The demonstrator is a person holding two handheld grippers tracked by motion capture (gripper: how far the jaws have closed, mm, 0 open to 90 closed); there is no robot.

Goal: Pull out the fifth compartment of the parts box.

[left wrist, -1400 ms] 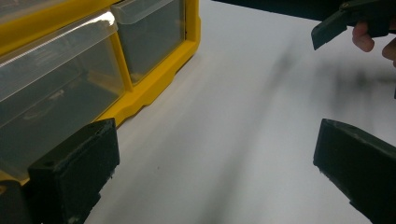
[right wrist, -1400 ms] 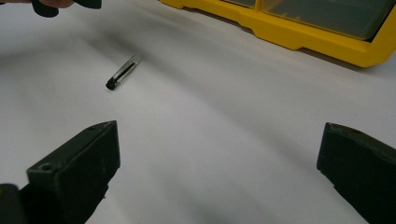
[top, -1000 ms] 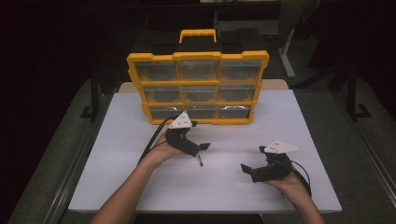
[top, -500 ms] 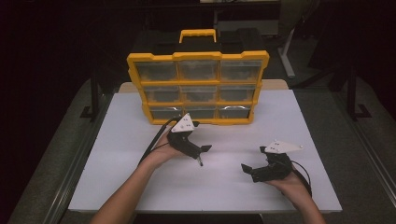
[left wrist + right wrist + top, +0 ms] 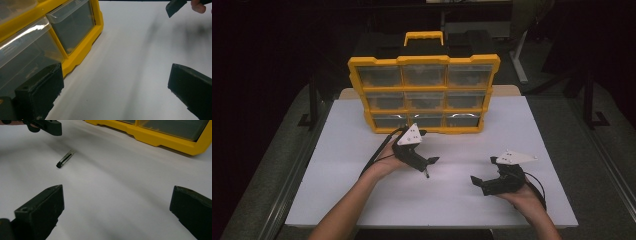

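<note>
Because the small black screw [image 5: 426, 174] lies loose on the white table [image 5: 362, 200], just in front of the yellow drawer cabinet [image 5: 424, 95], a careless sweep could roll it away. In the high view the left gripper [image 5: 430, 160] hangs right above the screw, its hand [image 5: 384, 160] turned so the jaws point away from the cabinet; a tilted descent could nudge the screw instead of straddling it. The right gripper [image 5: 476, 180] rests well to the right of the cabinet's front, low over the table, aimed back toward the screw.

From the left gripper view, the jaws stand spread wide and hold nothing, with the cabinet's lower drawers [image 5: 72, 27] close at one side; a jaw could knock the frame.

From the right gripper view, its jaws are likewise wide apart and empty. The screw [image 5: 65, 159] lies ahead, apart from the cabinet's bottom edge [image 5: 155, 140], beneath the other gripper's tip [image 5: 50, 126]. Both closing in together risks a collision.
</note>
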